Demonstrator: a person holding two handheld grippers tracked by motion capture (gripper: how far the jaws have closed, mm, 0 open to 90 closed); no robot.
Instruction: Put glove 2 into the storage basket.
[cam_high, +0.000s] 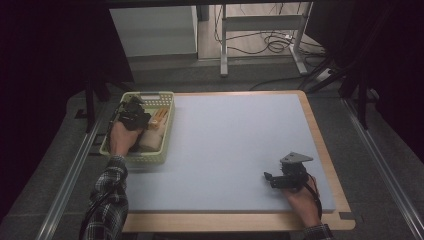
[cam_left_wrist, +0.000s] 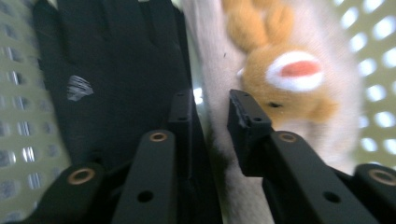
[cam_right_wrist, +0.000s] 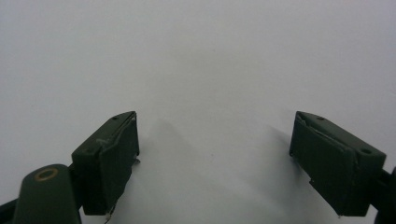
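Observation:
A yellow-green mesh basket stands at the table's left edge. In it lies a cream and orange plush toy beside a black fabric item. My left gripper reaches down into the basket. In the left gripper view its jaws stand close together, with the cream edge of the plush toy pinched between them and the black item against the left jaw. My right gripper rests low over the pale blue mat at the front right. Its jaws are wide open with nothing between them.
The pale blue mat covers most of the wooden table. The basket wall is close on both sides of the left gripper. A desk frame and cables stand on the floor beyond the table.

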